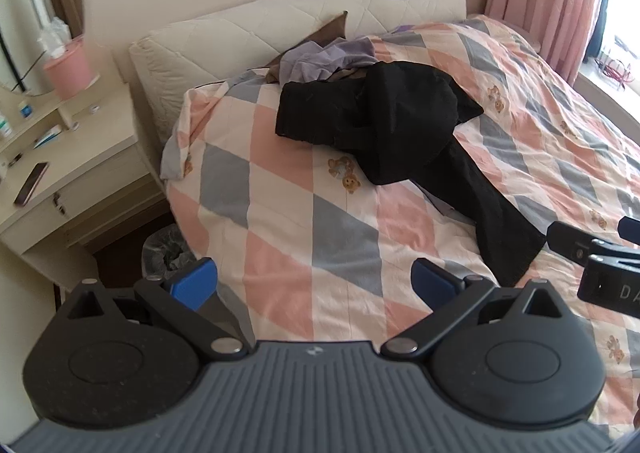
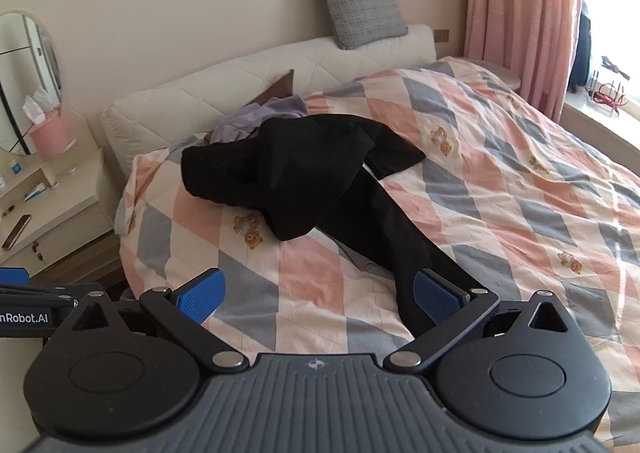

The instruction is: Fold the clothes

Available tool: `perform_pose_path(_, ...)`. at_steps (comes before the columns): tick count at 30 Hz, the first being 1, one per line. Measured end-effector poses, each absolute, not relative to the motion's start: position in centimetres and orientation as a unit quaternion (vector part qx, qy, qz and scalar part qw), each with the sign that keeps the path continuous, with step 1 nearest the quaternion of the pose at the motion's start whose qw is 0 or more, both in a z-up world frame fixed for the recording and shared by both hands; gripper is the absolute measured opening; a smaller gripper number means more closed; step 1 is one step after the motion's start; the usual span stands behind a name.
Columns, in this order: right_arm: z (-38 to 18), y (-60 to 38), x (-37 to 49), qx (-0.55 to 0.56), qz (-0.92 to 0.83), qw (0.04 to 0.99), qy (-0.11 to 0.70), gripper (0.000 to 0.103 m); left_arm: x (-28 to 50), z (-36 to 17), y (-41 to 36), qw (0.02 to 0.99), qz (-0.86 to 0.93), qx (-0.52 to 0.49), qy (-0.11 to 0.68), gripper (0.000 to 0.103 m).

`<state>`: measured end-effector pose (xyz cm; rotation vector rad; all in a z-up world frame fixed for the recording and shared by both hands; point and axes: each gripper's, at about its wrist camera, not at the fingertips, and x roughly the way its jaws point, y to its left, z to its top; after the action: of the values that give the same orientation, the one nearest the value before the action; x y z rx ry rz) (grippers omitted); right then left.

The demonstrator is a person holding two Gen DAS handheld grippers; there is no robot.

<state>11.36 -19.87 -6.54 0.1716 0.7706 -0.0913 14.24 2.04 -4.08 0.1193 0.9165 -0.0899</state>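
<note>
**Two open grippers, one black heap to tame**

Two grippers hang over the near edge of the quilt [image 1: 304, 221], and neither has anything in its grasp. The left gripper [image 1: 314, 283] is spread wide over bare checks; the right gripper [image 2: 320, 295] is just as released, its right pad just in front of the trailing end of the black garment [image 2: 304, 169]. That tail runs toward us across the quilt, while the bulk sits bunched farther up, just short of the lilac clothing [image 1: 328, 59] at the headboard. My read: take the near end first, one gripper at each corner, and draw it flat before any fold, because a grab at the lump would only drag the tangle. Left of the quilt, a lined bin [image 1: 168, 249] on the floor; beyond it, a pink box [image 1: 70, 67] with tissue sticking out.
</note>
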Motion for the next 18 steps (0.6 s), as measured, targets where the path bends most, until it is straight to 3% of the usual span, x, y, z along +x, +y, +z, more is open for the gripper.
perform_pose_path(12, -12.7, -18.2, 21.3, 0.139, -0.091, 0.881, 0.443, 0.103, 28.9, -9.2, 6.1, 0.851, -0.09, 0.077, 0.512, 0.102)
perform_pose_path(18, -15.9, -18.9, 25.9, 0.204, -0.091, 0.87, 0.439, 0.103, 35.9, -10.3, 7.3, 0.851, -0.096, 0.064, 0.513, 0.102)
